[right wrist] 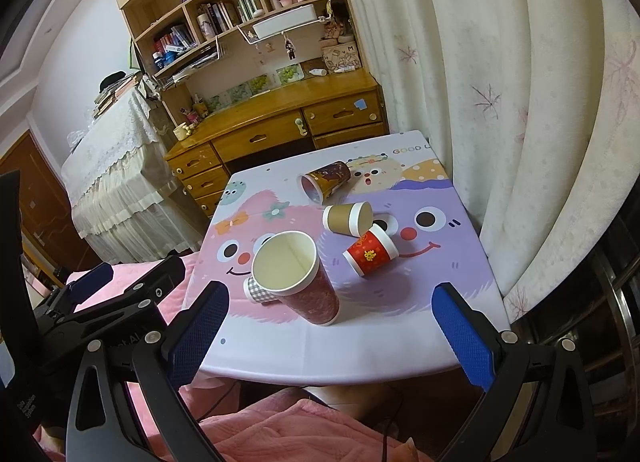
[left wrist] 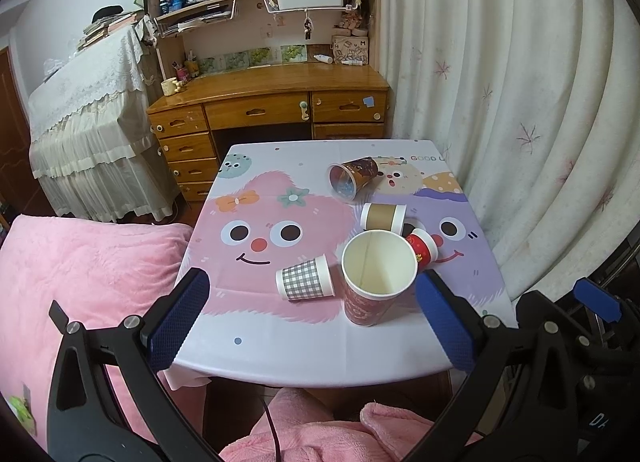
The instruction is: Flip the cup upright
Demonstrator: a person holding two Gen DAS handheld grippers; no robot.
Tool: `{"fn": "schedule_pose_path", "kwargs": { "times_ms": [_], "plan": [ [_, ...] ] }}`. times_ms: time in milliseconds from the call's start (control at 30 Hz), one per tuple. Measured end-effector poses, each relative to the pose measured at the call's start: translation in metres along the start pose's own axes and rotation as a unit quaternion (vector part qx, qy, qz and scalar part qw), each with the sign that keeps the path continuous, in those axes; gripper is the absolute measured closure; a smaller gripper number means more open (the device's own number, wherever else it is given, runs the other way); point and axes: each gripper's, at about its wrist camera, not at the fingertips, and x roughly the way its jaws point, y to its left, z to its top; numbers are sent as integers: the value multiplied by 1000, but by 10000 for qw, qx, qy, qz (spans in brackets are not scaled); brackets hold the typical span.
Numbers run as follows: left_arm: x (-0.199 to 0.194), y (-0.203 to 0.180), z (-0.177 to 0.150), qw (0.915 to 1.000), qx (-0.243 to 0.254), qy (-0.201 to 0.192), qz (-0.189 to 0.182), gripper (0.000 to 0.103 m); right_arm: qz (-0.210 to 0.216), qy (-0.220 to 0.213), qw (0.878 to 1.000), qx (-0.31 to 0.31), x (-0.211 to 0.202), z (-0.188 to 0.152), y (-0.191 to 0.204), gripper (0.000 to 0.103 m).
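A tall red paper cup (left wrist: 374, 282) stands upright near the table's front edge, also in the right wrist view (right wrist: 298, 280). A grey checked cup (left wrist: 306, 278) lies on its side just left of it, half hidden behind it in the right wrist view (right wrist: 256, 290). A brown cup (left wrist: 382, 217) (right wrist: 347, 218), a small red cup (left wrist: 422, 247) (right wrist: 370, 253) and a dark printed cup (left wrist: 352, 179) (right wrist: 324, 180) lie on their sides farther back. My left gripper (left wrist: 312, 318) and right gripper (right wrist: 332, 326) are both open and empty, held in front of the table.
The small table (left wrist: 280, 350) has a cartoon cloth. A white curtain (left wrist: 520, 102) hangs close on the right. A pink blanket (left wrist: 80, 282) lies to the left and below. A wooden desk (left wrist: 272, 102) with shelves stands behind.
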Motion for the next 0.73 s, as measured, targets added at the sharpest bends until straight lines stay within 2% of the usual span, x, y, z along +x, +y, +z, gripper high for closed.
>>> {"fn": "schedule_pose_path", "kwargs": {
  "times_ms": [467,733],
  "plan": [
    [0,-1,2,10000,4,15,-8,1,-6,16,10000,10,0,2,0,0],
    [15,-5,-3,9999,23,89,-59,1,-15,43,10000,23,-1,2,-3,0]
  ]
}}
